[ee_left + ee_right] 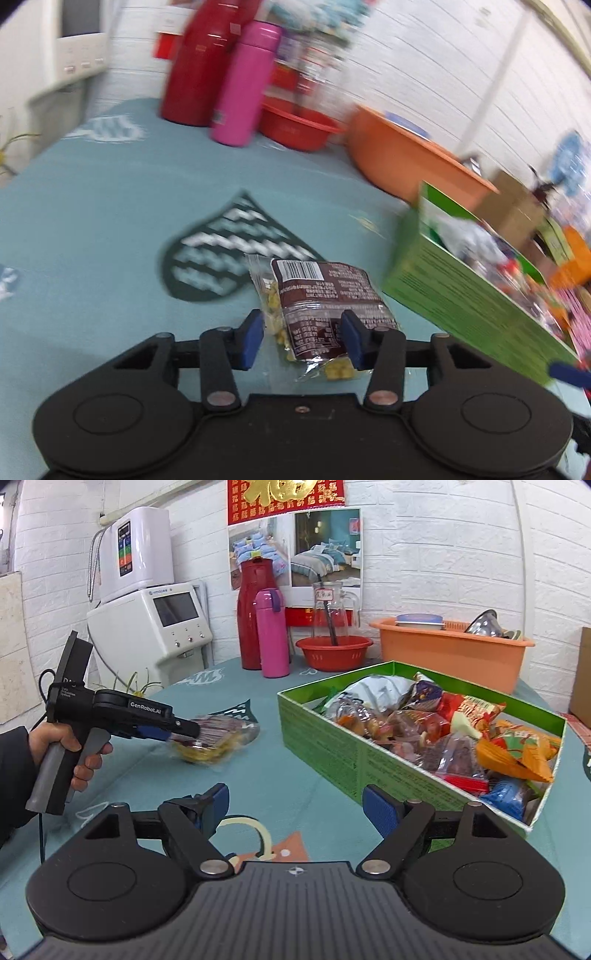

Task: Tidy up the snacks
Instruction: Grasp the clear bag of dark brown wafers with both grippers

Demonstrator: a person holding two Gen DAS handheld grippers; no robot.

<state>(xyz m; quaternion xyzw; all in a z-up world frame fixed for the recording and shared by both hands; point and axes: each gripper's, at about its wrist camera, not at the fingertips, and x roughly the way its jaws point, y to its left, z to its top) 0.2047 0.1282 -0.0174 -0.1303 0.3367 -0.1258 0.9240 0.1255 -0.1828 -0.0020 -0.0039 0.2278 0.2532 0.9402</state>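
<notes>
- Between your left gripper fingers sits the brown snack packet; its near end lies within the blue pads, and the rest reaches forward past the fingertips.
- Left jaws stand partly closed around the packet. The right-hand pad touches the wrapper edge; a small gap shows at the left-hand pad, so you cannot call it a firm clamp from the wrist view.
- From the right wrist view, your left gripper has the same packet at its tip, blurred, low over the teal tablecloth. Whether the packet rests on the cloth or is lifted cannot be told.
- The packet is to the left of the green box, apart from it, not inside it.
- The green box is open-topped and holds many mixed snack packets.
- Your right gripper has its jaws wide apart with nothing between them; it hangs over the cloth, near the box's front corner.
- At the back of the table stand a red flask and a pink bottle, touching or nearly so, with a red basin and an orange tub to their right.
</notes>
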